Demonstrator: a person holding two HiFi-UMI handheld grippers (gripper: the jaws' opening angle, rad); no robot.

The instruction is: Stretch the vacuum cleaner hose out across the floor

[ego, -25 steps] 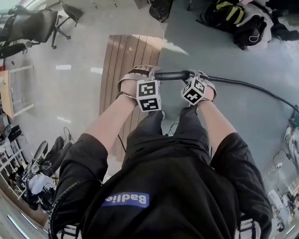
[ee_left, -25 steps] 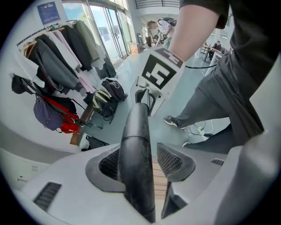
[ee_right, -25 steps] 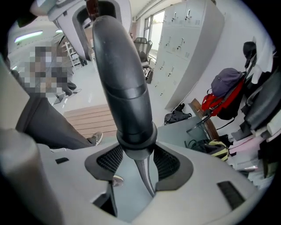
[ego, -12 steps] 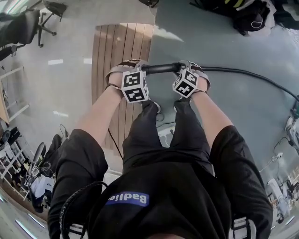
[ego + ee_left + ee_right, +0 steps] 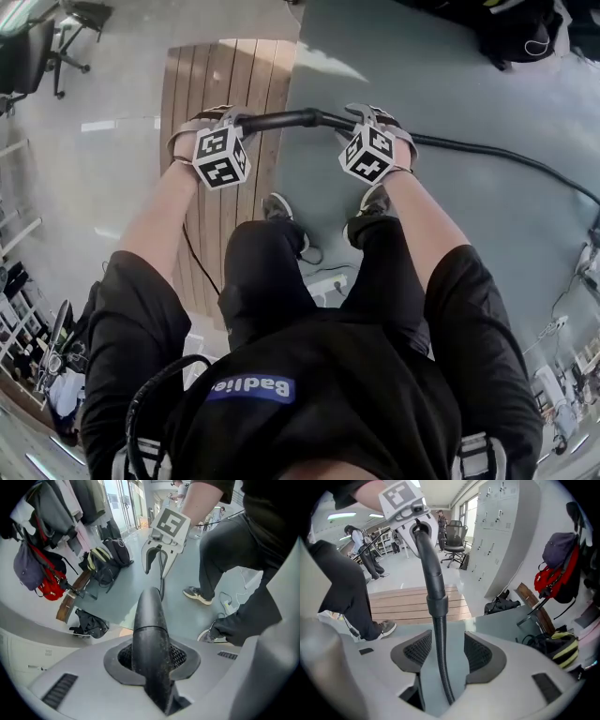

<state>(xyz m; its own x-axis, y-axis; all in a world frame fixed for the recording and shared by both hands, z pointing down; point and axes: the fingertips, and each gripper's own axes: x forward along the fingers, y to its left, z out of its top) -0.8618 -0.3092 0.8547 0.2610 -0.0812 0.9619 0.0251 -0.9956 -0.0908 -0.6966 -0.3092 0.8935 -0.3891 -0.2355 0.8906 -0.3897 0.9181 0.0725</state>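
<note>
The black vacuum hose runs level between my two grippers above the floor. Its rigid tube end lies at the left, and its ribbed hose trails off to the right. My left gripper has just been closing and is shut on the rigid tube; the pads press both its sides. My right gripper is open. The thin ribbed hose passes between its pads with a gap on each side. Each gripper view shows the other gripper: the right gripper and the left gripper at the far end of the tube.
A panel of wooden boards lies under the left gripper. My shoes and a power strip with cables are just behind the hose. Bags sit at the far right, an office chair at the far left, and lockers along a wall.
Both grippers have come down with the hose, and the person has crouched. The left gripper has moved left along the tube, so the two grippers stand further apart.
</note>
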